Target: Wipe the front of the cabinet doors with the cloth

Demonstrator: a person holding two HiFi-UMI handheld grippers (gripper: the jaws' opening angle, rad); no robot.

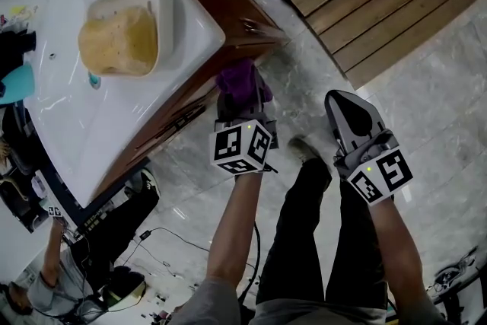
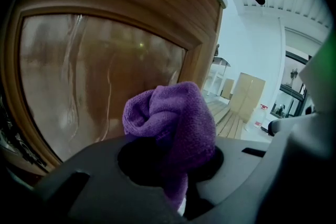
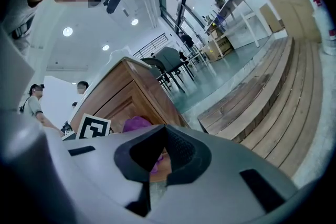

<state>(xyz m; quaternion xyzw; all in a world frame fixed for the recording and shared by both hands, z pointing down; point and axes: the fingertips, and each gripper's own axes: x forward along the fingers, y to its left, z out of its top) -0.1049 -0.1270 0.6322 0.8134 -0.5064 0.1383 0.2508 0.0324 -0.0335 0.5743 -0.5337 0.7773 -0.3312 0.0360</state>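
Pinching one cloth (image 2: 176, 115), left hand-held gripper (image 2: 178, 178)

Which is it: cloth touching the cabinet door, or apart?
Cannot tell. Left gripper view: purple cloth overlaps cabinet door, no contact or gap visible.

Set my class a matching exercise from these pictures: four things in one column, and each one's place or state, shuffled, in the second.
Column one
1 purple cloth
2 right gripper
3 yellow sponge
4 cabinet door

Column two
a wooden frame, glossy panel
b in the white basin
c empty, over the stone floor
d clamped in the left gripper

Pairs: 1-d, 2-c, 3-b, 4-a
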